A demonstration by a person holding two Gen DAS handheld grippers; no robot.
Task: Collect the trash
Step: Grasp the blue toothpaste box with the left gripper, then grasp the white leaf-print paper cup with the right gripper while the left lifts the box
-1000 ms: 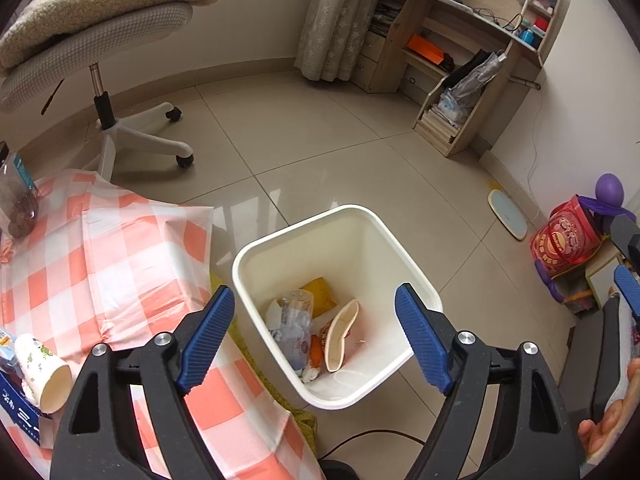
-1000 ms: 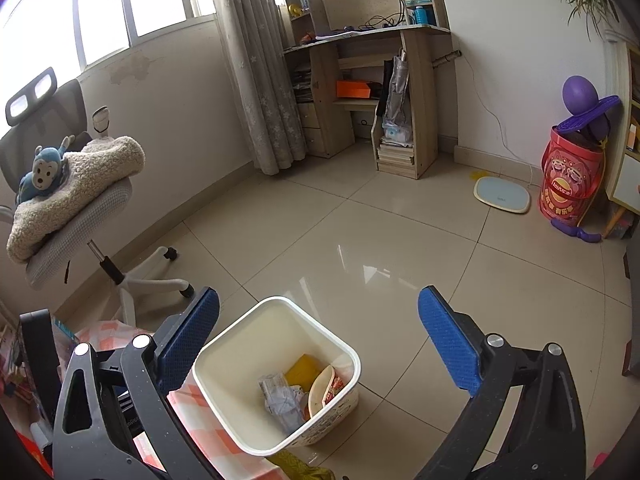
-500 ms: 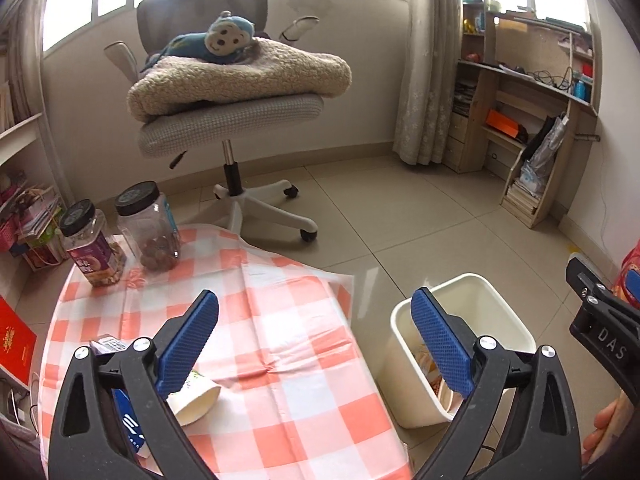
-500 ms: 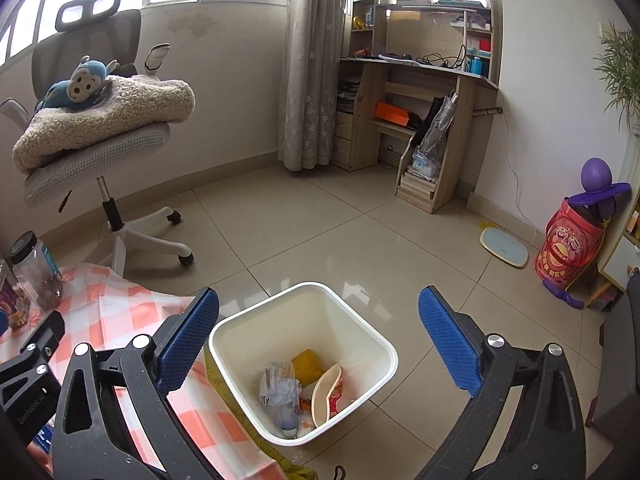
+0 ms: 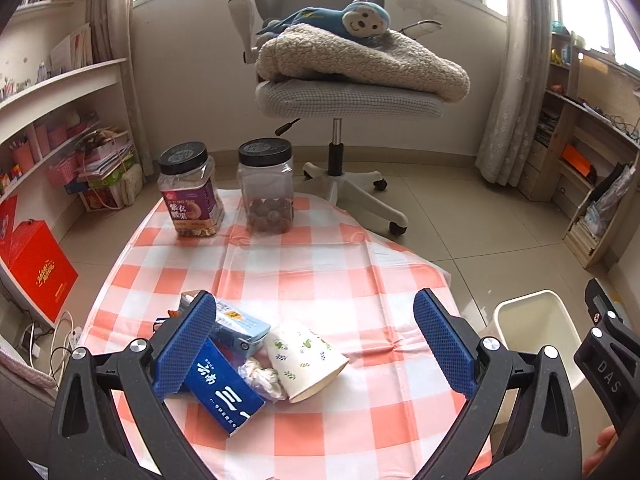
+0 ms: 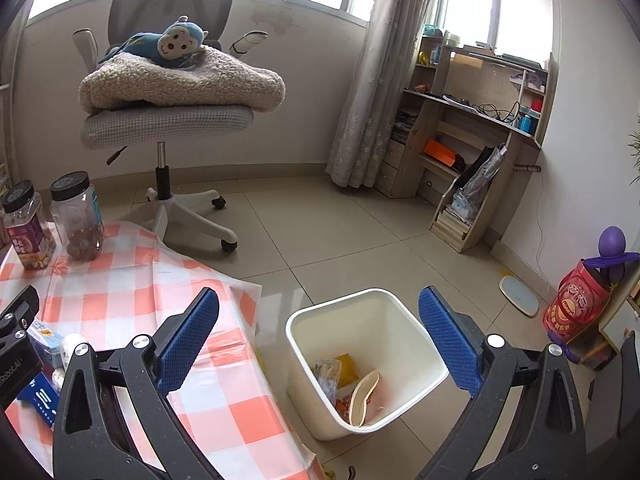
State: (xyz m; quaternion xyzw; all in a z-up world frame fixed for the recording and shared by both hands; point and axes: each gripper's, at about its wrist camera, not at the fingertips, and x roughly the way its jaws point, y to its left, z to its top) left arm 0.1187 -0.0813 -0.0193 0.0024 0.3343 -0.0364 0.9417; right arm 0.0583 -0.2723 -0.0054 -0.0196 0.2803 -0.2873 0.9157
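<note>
My left gripper (image 5: 316, 340) is open and empty above the checked tablecloth (image 5: 320, 280). Below it lie a tipped paper cup (image 5: 304, 356), a crumpled wrapper (image 5: 262, 378), a dark blue carton (image 5: 224, 392) and a light blue carton (image 5: 238, 326). My right gripper (image 6: 318, 338) is open and empty, above the white trash bin (image 6: 360, 312) on the floor beside the table. The bin holds a plastic wrapper (image 6: 328, 376), a yellow piece and a paper bowl (image 6: 362, 396). The bin also shows at the right in the left wrist view (image 5: 536, 316).
Two black-lidded jars (image 5: 192, 192) (image 5: 268, 188) stand at the table's far edge. An office chair (image 5: 348, 92) with a blanket and a monkey toy stands behind. Shelves (image 5: 48, 120) are on the left, a wooden desk (image 6: 472, 140) on the right. A red box (image 5: 36, 268) sits on the floor.
My left gripper has swung left from over the bin to over the table's trash. My right gripper has tilted up a little and stays over the bin. Both remain open.
</note>
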